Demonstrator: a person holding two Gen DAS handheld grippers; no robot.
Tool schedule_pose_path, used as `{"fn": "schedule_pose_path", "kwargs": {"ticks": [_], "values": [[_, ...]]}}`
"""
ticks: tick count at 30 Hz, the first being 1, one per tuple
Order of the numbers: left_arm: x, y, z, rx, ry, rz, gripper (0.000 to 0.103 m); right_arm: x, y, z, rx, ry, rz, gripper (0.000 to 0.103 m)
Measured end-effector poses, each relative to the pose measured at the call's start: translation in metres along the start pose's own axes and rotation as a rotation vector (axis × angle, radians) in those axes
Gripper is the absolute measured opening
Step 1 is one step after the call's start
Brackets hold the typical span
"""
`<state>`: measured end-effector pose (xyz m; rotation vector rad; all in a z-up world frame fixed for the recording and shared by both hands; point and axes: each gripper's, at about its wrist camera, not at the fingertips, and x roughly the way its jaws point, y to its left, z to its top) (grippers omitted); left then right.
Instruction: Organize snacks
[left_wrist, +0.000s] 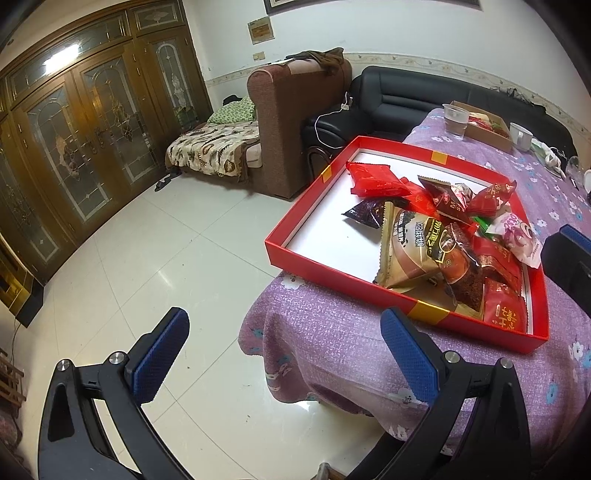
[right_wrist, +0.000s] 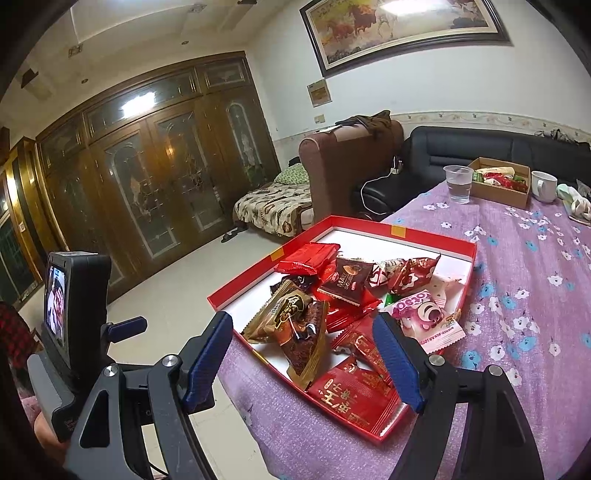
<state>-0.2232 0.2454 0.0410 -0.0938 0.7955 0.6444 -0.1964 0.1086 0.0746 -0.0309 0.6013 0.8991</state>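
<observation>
A shallow red box lid (left_wrist: 295, 218) (right_wrist: 436, 236) sits at the corner of a table with a purple flowered cloth (left_wrist: 332, 343) (right_wrist: 524, 280). It holds a pile of wrapped snacks: red packets (left_wrist: 373, 179) (right_wrist: 306, 258), a gold-brown packet (left_wrist: 410, 254) (right_wrist: 284, 314), a pink bear packet (left_wrist: 517, 236) (right_wrist: 424, 317). My left gripper (left_wrist: 288, 354) is open and empty, low in front of the table corner. My right gripper (right_wrist: 303, 350) is open and empty, just above the lid's near edge.
A cardboard box of more snacks (right_wrist: 498, 184) (left_wrist: 487, 127), a plastic cup of water (right_wrist: 458, 182) (left_wrist: 455, 120) and a white mug (right_wrist: 543, 186) stand at the table's far end. A black sofa (right_wrist: 461, 147) and a brown armchair (left_wrist: 291, 122) lie beyond. White tiled floor (left_wrist: 166, 251) lies to the left.
</observation>
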Motion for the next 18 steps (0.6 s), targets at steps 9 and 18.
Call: {"fn": "schedule_pose_path", "kwargs": {"ticks": [9, 18], "values": [[0.0002, -0.0004, 0.0, 0.004, 0.002, 0.0, 0.103, 0.0007, -0.0007, -0.0001, 0.004, 0.005, 0.004, 0.08], [-0.0034, -0.0073, -0.0016, 0.023, -0.014, -0.018, 0.103, 0.0024, -0.0025, -0.0011, 0.012, 0.01, 0.006, 0.08]]}}
